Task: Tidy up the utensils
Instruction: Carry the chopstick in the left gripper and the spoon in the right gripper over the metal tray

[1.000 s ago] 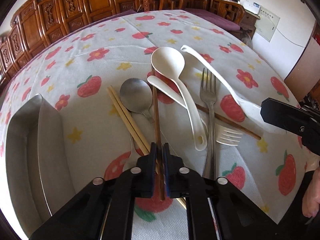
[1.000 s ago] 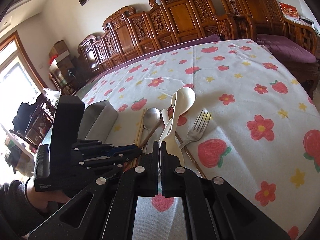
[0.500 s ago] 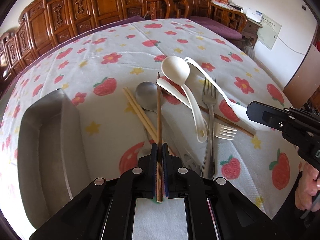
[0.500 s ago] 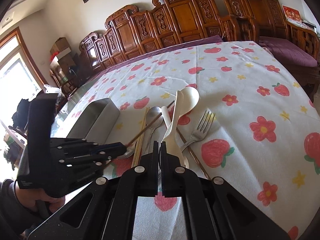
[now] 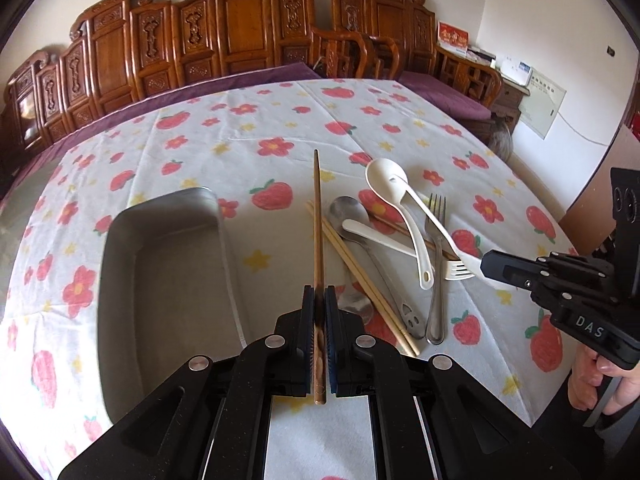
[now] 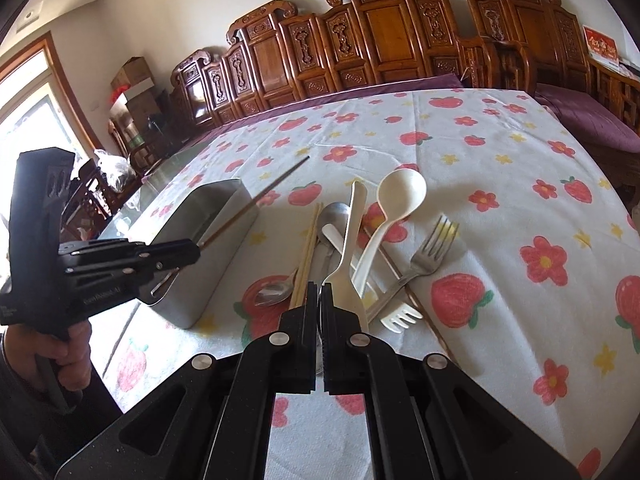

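Observation:
My left gripper (image 5: 319, 296) is shut on a dark brown chopstick (image 5: 318, 220), held in the air and pointing away, just right of the metal tray (image 5: 160, 208). In the right wrist view the same chopstick (image 6: 256, 200) sticks out of the left gripper (image 6: 196, 252) over the tray (image 6: 224, 264). My right gripper (image 6: 320, 292) is shut on the wide end of a long white plastic utensil (image 6: 352, 220). Its handle rises over the pile. On the cloth lie pale chopsticks (image 5: 360, 272), a metal spoon (image 5: 348, 212), a white soup spoon (image 5: 384, 176), a metal fork (image 5: 436, 240) and a white plastic fork (image 5: 456, 270).
A second brown chopstick (image 6: 424, 308) lies under the pile. Another metal spoon (image 6: 276, 292) sits near the front. The strawberry tablecloth (image 6: 520, 200) covers the table, and carved wooden chairs (image 6: 380, 32) line its far side. A hand (image 6: 60, 356) grips the left tool's handle.
The left gripper has lifted the brown chopstick off the pile and carried it up and left, next to the tray. The right gripper has shifted only slightly with the white utensil.

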Demonstrator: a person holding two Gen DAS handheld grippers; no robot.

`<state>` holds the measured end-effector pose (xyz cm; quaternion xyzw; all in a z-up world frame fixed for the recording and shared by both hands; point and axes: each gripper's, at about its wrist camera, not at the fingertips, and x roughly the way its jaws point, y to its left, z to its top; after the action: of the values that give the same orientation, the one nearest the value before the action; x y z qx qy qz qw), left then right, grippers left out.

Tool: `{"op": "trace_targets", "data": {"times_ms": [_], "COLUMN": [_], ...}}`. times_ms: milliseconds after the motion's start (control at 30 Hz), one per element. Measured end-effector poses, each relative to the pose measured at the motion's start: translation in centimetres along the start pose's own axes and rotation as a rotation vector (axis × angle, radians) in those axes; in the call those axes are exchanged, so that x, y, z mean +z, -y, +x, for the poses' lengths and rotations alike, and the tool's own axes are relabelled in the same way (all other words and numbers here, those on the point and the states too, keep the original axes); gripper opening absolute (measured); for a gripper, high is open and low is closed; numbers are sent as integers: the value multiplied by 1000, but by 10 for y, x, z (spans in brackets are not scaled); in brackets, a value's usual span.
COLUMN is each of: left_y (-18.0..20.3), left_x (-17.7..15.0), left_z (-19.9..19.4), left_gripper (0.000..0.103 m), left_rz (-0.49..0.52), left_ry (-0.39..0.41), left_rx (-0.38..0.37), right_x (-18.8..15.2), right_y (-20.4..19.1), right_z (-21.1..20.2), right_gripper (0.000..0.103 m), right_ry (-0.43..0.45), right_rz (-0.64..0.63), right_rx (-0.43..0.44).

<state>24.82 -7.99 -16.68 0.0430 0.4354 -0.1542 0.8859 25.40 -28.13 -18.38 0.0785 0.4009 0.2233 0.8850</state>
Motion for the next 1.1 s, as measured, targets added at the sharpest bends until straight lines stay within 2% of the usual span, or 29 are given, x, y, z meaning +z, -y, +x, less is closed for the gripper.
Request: {"op": "trace_targets", "data": {"times_ms": [300,533,833,1100], "left_y": [-44,-83,-115,-119], "left_x": [-16,-27,-37,-34], "left_z": [-33,-41,-27,-19], "left_gripper": [4,4,4,4], "left_rz": [-46,-153,-219,-218], "left_ry": [37,47,-13,-28], "left_rx": [-5,-21,13,8], "right_x": [3,6,7,18], "right_y": [-43,-79,-122,-140], "right_z": [-7,-2,13,26], "right_gripper": [3,3,3,3], "right_ry": [-2,-20,-62,-80], "right_rz": [-87,-135,-194,-205], "right_rx": [-15,-9,25,42]}}
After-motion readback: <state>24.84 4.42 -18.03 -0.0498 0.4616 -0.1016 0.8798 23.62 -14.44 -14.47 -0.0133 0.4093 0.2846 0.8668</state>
